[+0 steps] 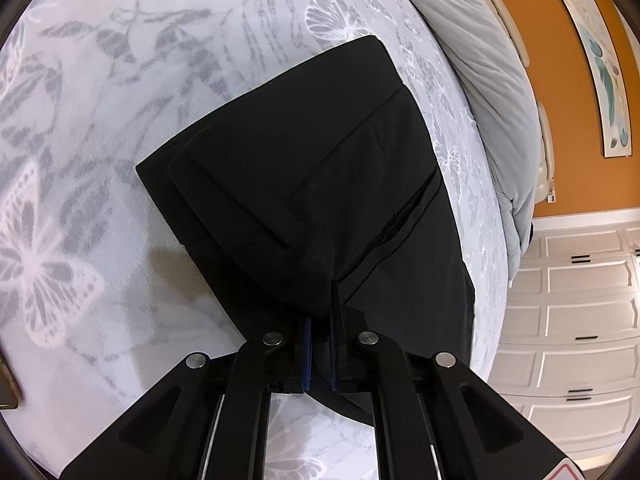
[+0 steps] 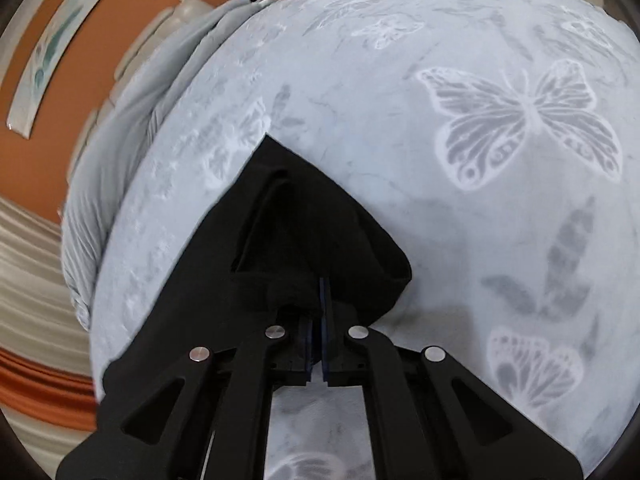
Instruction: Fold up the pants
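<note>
Bedroom w/ orange wall (image 1: 560,92), framed print (image 1: 600,68), white drawers (image 1: 580,320); work surface is a bed (image 1: 120,120) covered by a grey butterfly-print spread, grey duvet (image 1: 488,80) bunched along its far edge.

Pants (image 1: 312,184), black, are seen lying on the bed directly ahead of both tongs. Left-wrist view: the garment is already doubled into a compact stack, w/ layered edges and a pocket seam visible, one further length of cloth trailing back to the right of the tongs toward the bed edge.

Left tongs (image 1: 335,300): fingers drawn together, clamped on a near fold of the pants. Right tongs (image 2: 324,292): fingers likewise together, pinching a near corner of the pants (image 2: 312,220), which is lifted into a peak ahead of them; picture slightly blurred.

Progress, est.: lengthwise fold and at least one crosswise fold look done. Remaining, as judged: held edge to be laid over the stack, trailing part brought in, layers squared up, both grips released. Approx. two-thirds through. Exact layer count cannot be told, cloth being too dark.
</note>
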`<state>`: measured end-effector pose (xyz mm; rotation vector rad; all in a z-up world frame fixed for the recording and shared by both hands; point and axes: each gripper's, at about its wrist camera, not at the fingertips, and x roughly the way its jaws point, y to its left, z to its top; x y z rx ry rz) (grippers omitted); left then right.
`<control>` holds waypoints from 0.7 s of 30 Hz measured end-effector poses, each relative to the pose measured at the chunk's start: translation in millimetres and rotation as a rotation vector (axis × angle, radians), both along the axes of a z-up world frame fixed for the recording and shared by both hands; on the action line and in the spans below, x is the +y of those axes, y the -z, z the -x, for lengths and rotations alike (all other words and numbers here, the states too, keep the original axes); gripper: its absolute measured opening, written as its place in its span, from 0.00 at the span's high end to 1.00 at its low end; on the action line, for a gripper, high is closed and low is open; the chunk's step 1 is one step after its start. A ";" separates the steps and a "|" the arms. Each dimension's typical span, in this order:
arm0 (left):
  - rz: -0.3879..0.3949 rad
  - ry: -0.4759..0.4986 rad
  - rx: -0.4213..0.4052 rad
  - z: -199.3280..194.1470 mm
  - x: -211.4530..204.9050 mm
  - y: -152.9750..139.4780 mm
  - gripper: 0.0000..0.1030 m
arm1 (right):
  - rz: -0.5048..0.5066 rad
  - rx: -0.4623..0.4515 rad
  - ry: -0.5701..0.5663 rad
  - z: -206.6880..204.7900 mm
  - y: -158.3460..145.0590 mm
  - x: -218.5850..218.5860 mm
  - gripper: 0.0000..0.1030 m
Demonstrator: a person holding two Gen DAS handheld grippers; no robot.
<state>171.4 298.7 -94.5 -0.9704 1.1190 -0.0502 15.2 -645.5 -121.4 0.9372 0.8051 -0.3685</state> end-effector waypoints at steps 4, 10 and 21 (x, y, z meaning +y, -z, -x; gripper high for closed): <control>-0.032 0.002 -0.012 1.4 -3.8 -5.0 0.95 | 0.003 -0.028 0.006 -6.6 -8.2 4.0 0.95; -0.018 0.000 -0.008 3.9 -2.2 -2.0 0.95 | 0.018 -0.053 0.084 1.8 -12.5 2.1 0.58; -0.024 -0.002 0.012 4.6 -4.0 4.3 0.93 | 0.173 -0.425 0.002 -1.8 -95.7 22.7 0.94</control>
